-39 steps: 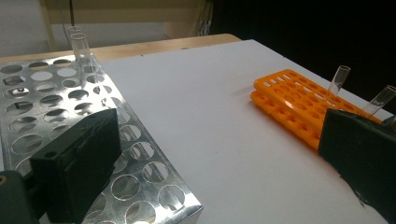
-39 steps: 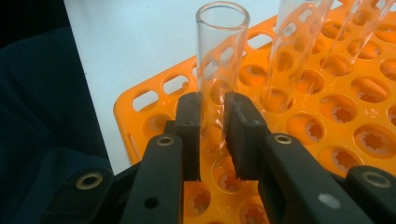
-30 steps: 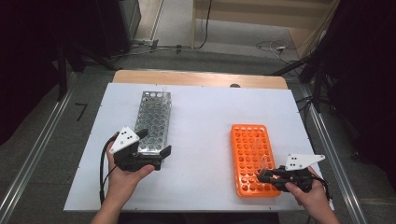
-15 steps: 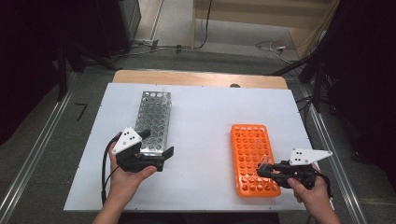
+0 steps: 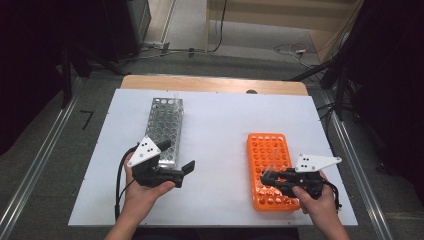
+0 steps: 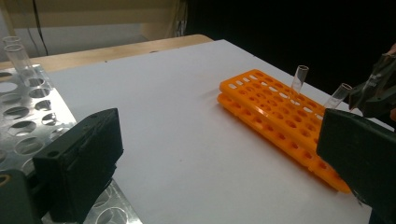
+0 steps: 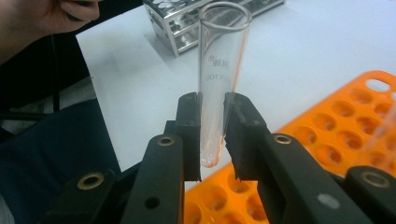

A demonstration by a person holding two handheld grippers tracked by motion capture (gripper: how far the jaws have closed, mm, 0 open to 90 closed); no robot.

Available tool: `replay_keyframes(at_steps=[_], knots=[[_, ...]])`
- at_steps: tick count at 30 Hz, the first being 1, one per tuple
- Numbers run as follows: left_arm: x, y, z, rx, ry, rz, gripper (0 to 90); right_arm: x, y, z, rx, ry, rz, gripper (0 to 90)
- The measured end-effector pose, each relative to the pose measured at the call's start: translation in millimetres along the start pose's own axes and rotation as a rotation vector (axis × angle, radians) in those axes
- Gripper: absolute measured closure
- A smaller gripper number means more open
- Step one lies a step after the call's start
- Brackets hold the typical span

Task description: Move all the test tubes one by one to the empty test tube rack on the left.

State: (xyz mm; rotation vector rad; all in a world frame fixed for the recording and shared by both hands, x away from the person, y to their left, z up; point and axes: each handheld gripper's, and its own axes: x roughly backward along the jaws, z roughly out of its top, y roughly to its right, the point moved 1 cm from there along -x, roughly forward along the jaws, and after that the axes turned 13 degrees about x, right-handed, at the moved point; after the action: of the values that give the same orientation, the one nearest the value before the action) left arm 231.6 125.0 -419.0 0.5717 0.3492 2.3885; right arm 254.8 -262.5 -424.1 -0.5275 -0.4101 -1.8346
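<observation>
The right gripper (image 7: 212, 135) has lifted a bit, jaws clamped on a glass tube (image 7: 219, 79) above the orange rack (image 5: 270, 170). One tube (image 6: 297, 81) stands in that rack. The left gripper (image 5: 182, 170) sits wide open by the metal rack (image 5: 164, 125).

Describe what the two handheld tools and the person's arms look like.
Both are black two-jaw tools. The left tool and the right tool each carry a pale three-cornered plate with small dark dots on top. A black cable loops from the left one. The right tool's jaw arms show brass-coloured rivets. The person's forearms show no sleeves.
</observation>
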Motion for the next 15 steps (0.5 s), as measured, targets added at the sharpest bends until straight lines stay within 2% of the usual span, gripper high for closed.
replay_keyframes(at_steps=[15], knots=[[-11.1,19.9,-4.3,-0.025,-0.031,-0.055,1.5,-36.3,-15.8,13.0,0.007,-0.032,0.017,73.3]])
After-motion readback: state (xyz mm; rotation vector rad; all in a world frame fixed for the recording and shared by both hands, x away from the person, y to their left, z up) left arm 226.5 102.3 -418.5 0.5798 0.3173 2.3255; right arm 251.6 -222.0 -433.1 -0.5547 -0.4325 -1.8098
